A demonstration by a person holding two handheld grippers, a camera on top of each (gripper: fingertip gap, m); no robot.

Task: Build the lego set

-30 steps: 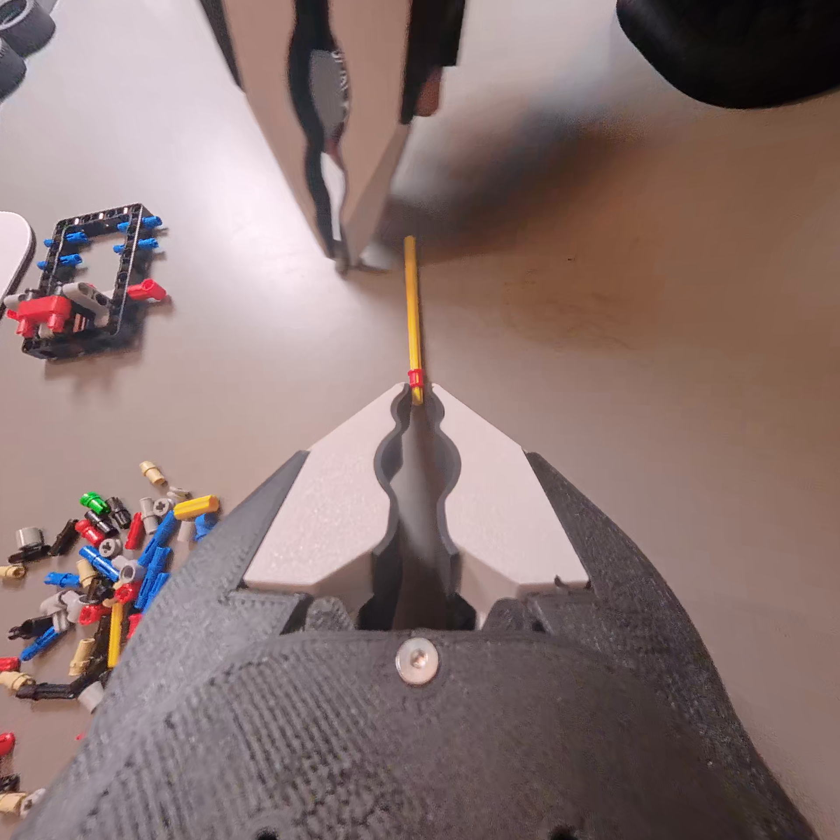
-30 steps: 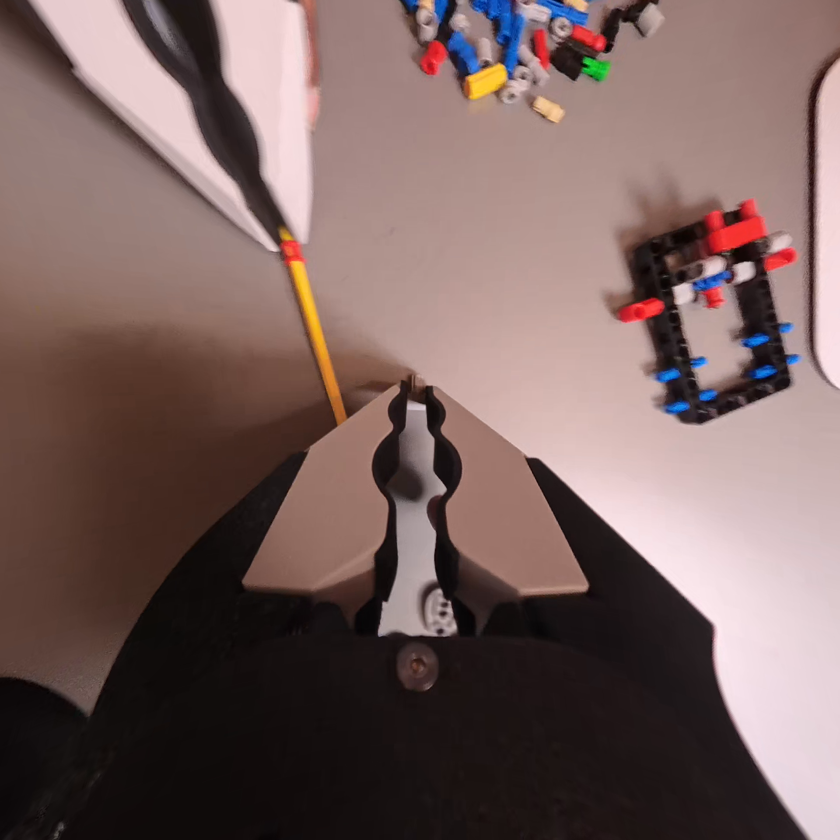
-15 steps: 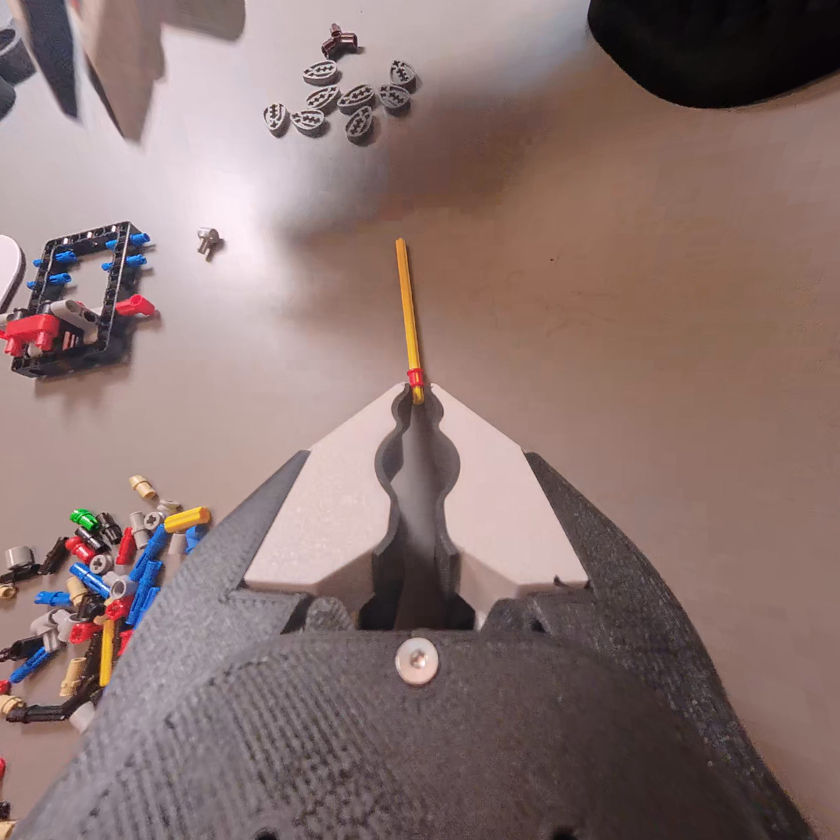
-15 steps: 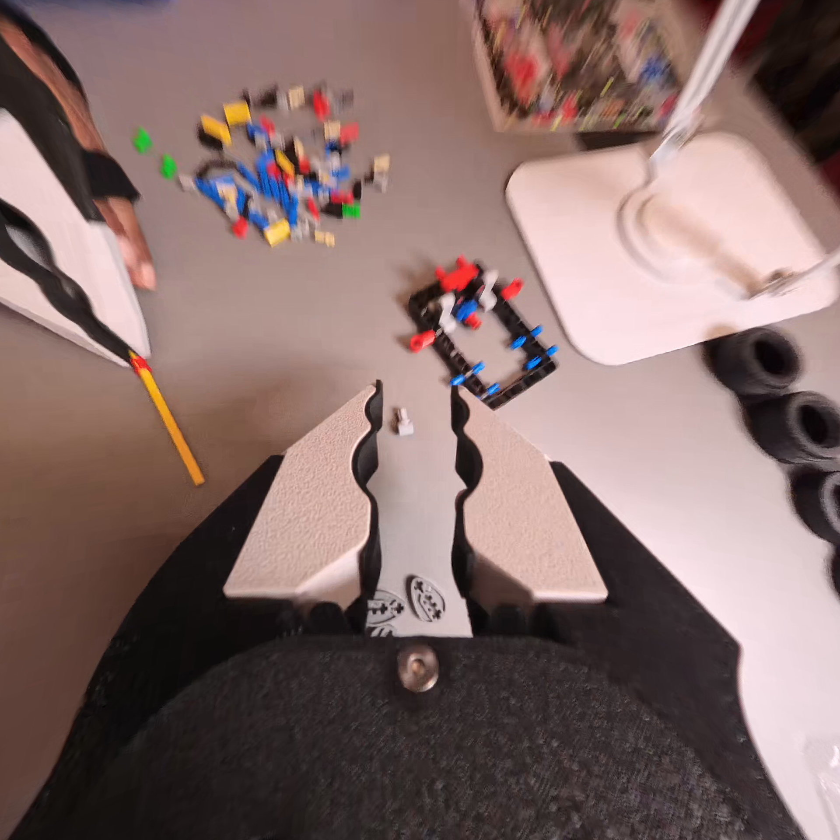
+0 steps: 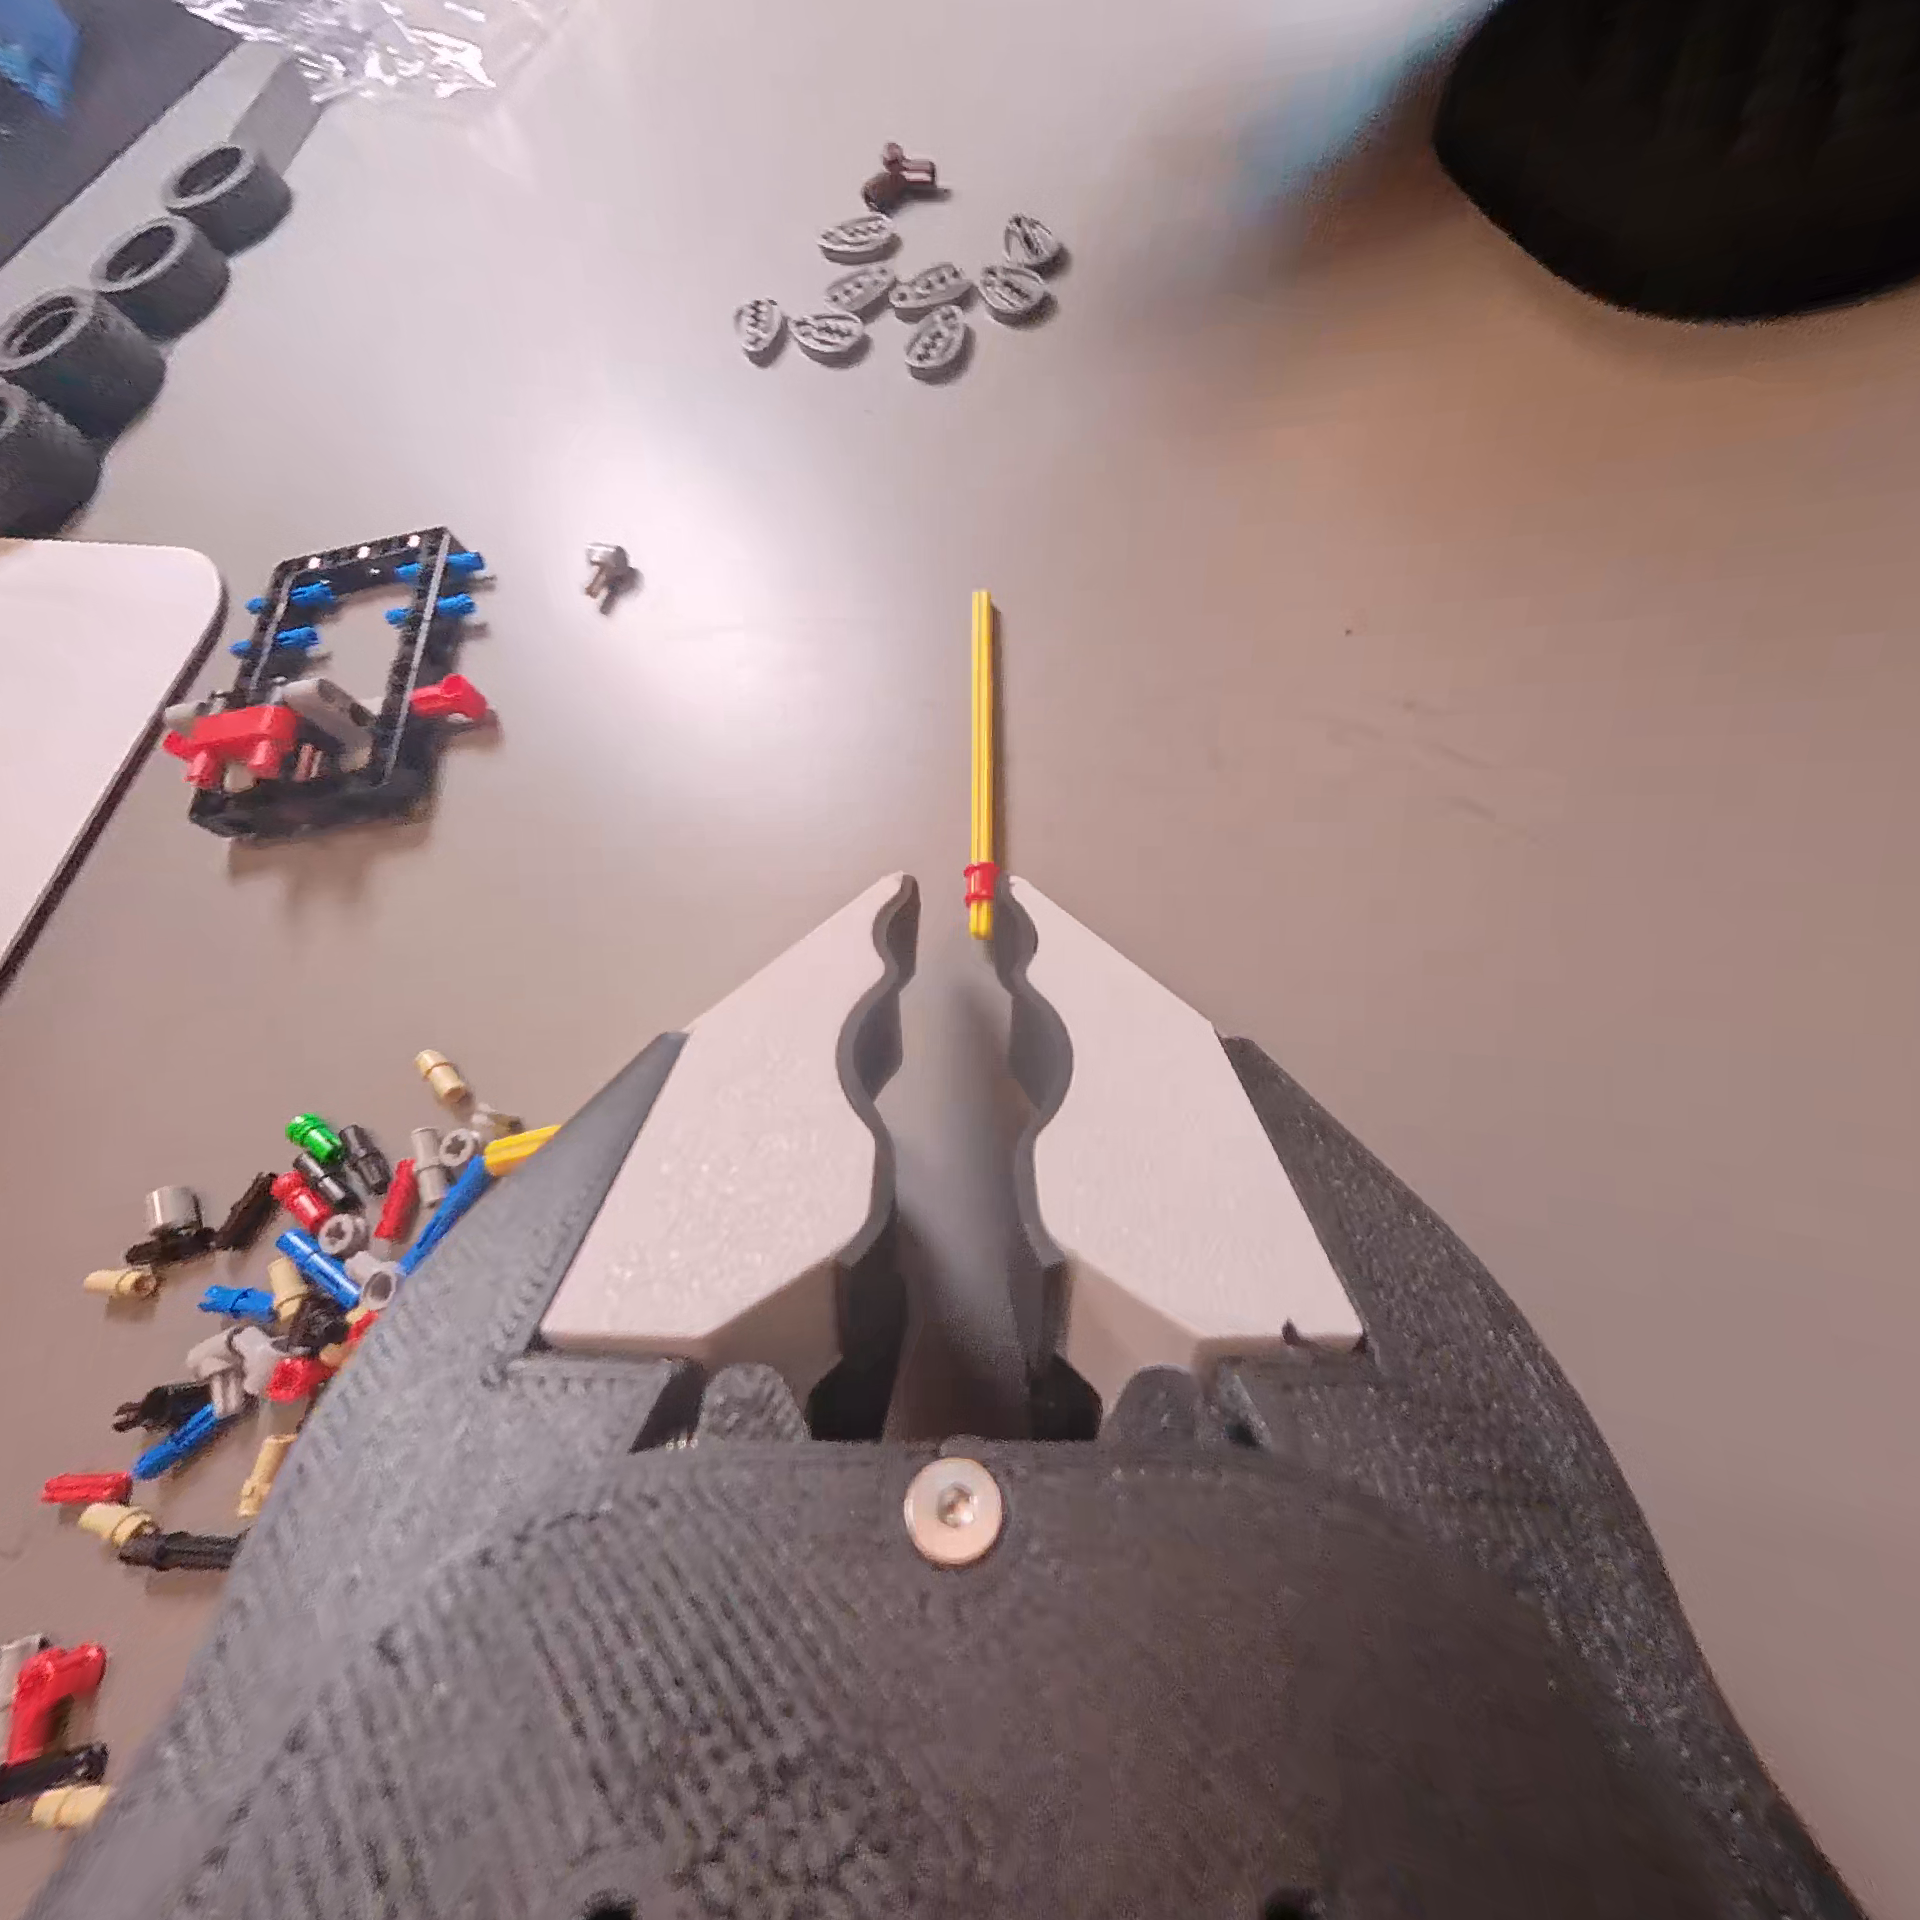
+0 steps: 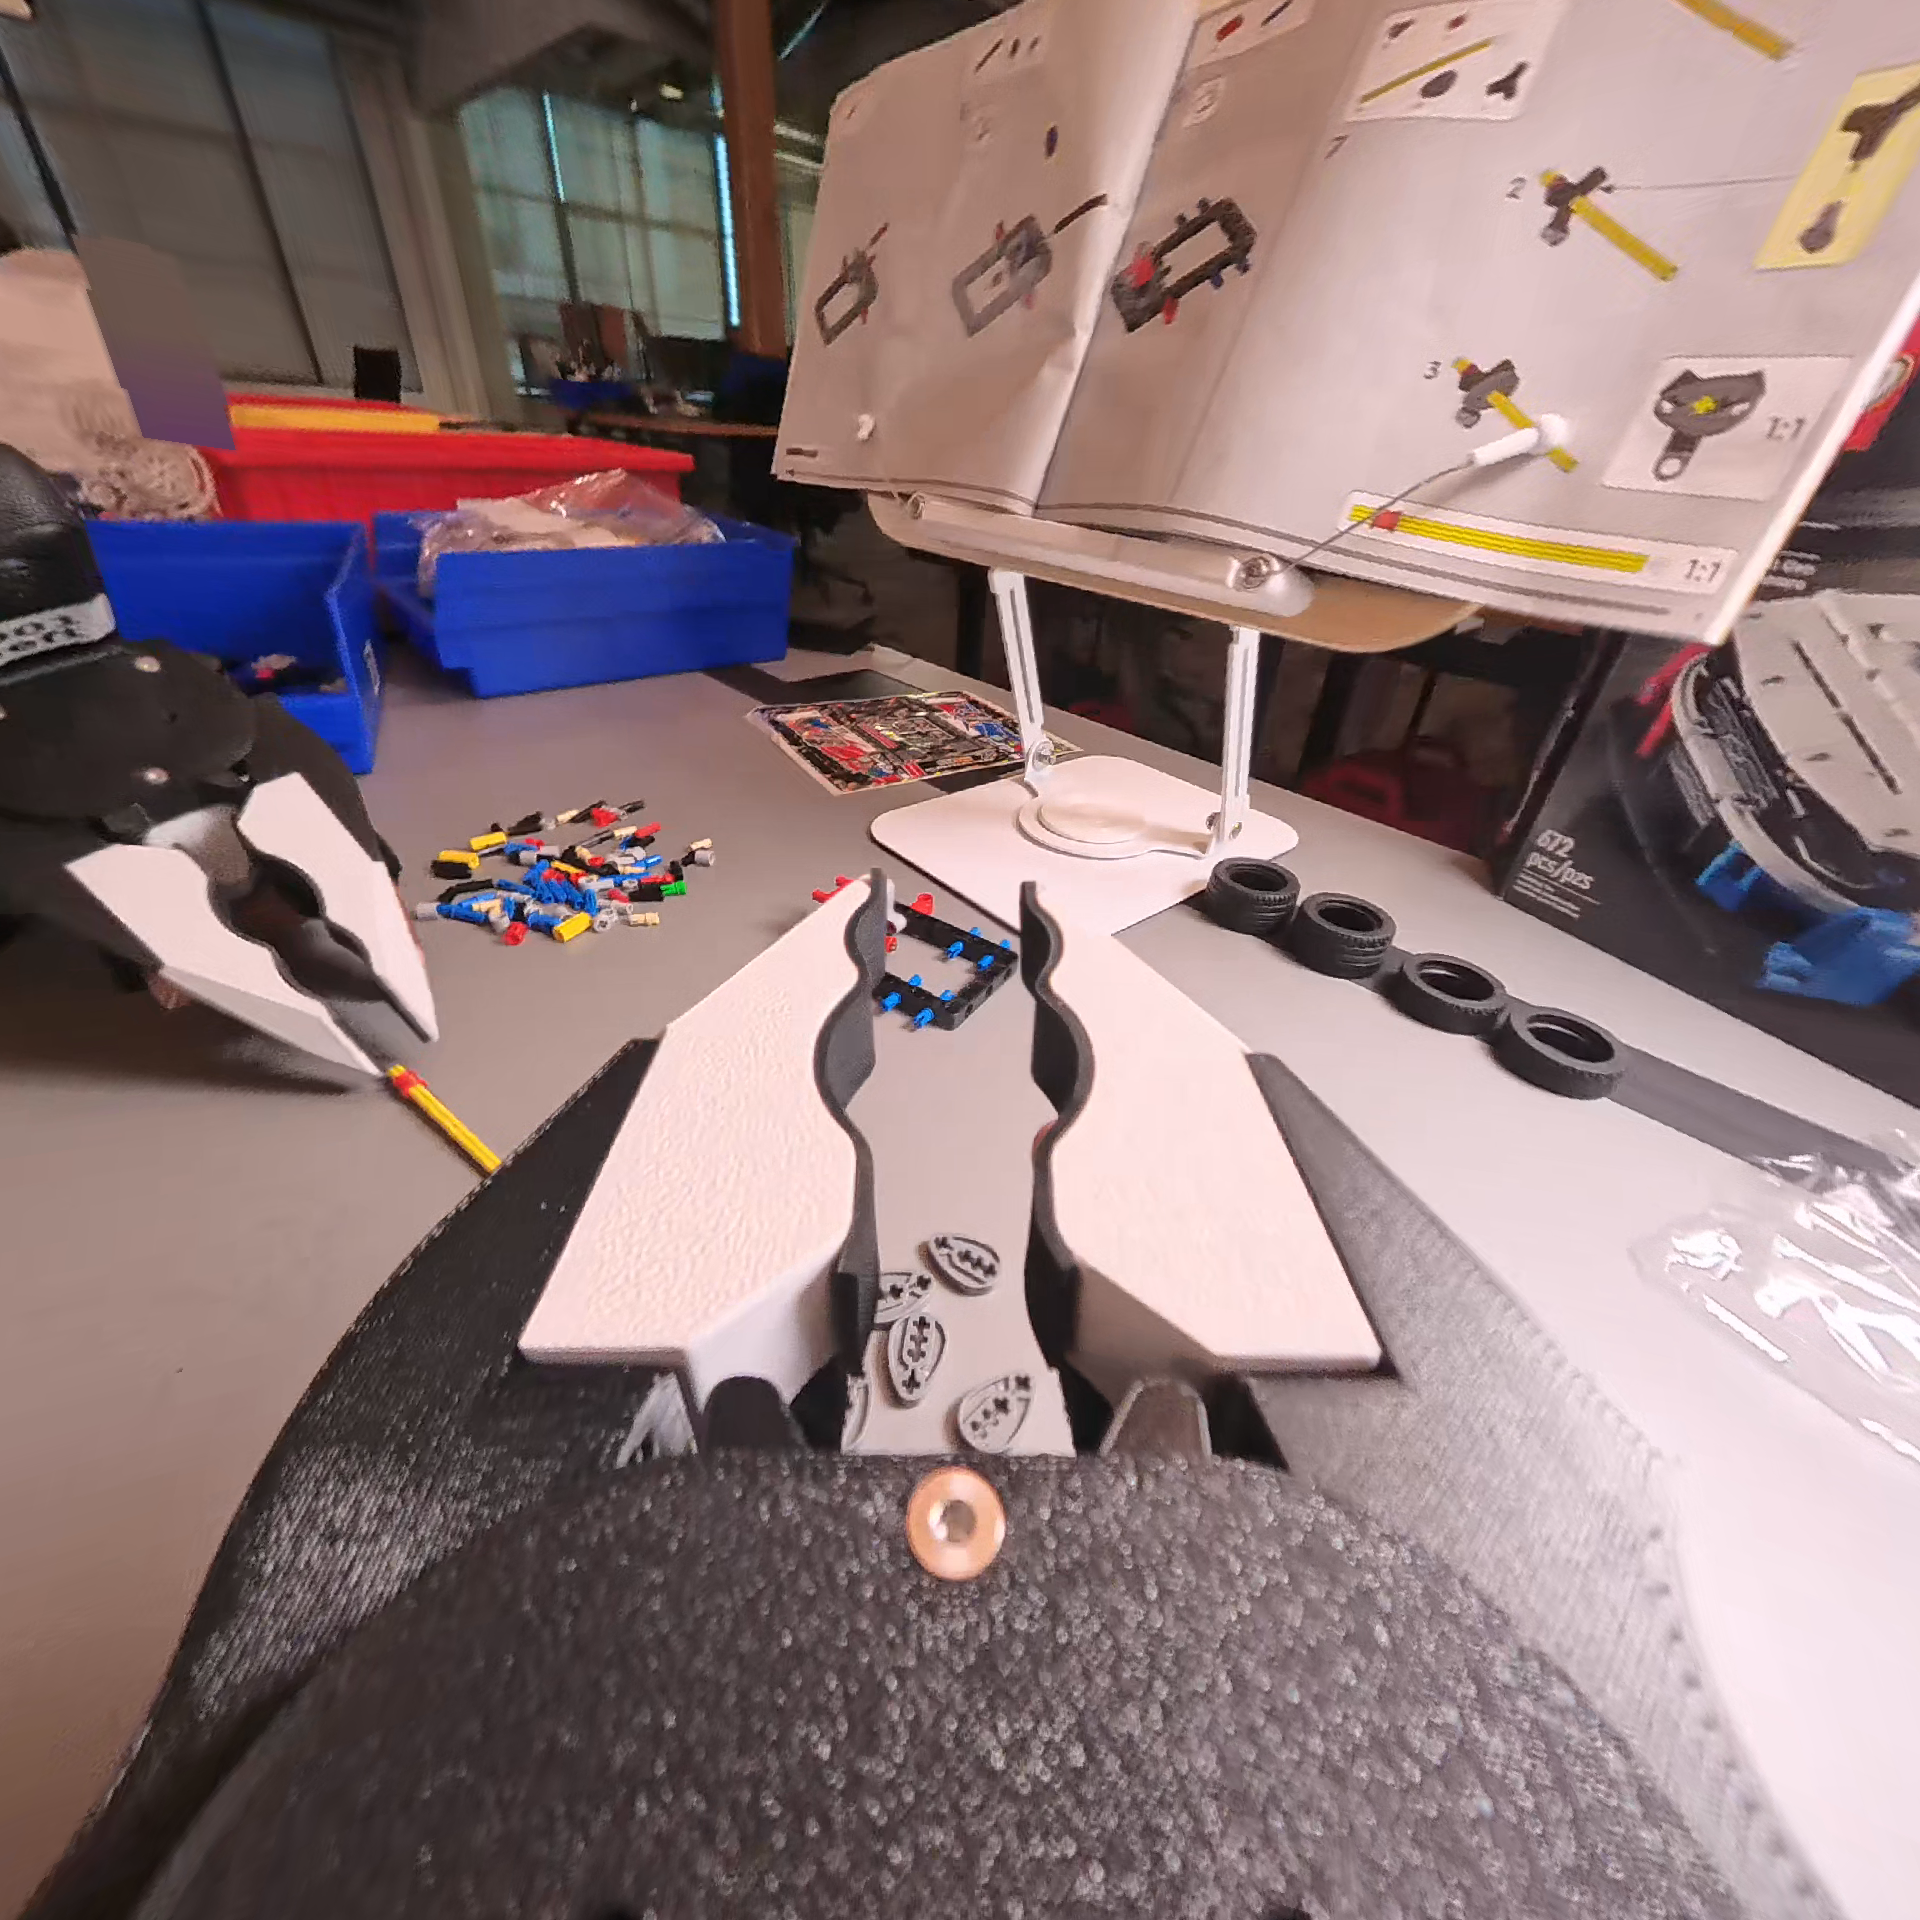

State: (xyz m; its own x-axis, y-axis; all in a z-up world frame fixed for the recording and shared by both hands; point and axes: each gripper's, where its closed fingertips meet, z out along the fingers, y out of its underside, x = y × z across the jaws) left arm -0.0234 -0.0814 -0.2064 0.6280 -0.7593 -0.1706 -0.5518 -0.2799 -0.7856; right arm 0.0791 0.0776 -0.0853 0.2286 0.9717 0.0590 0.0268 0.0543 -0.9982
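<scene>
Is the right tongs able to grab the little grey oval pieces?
Probably yes. The right tongs are open, and the grey oval pieces lie loose on the table right beneath them, with nothing covering them.

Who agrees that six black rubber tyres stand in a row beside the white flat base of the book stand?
Not six: the right wrist view shows four black rubber tyres in a row beside the white flat base of the book stand.

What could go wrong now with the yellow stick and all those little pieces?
The left claw is open around the yellow axle, which lies loose on the table, so it could roll off or get nudged. Its small red bush might slide off the end. The right claw, also open, hangs right over the grey oval pieces and could scatter them if it drops.
</scene>
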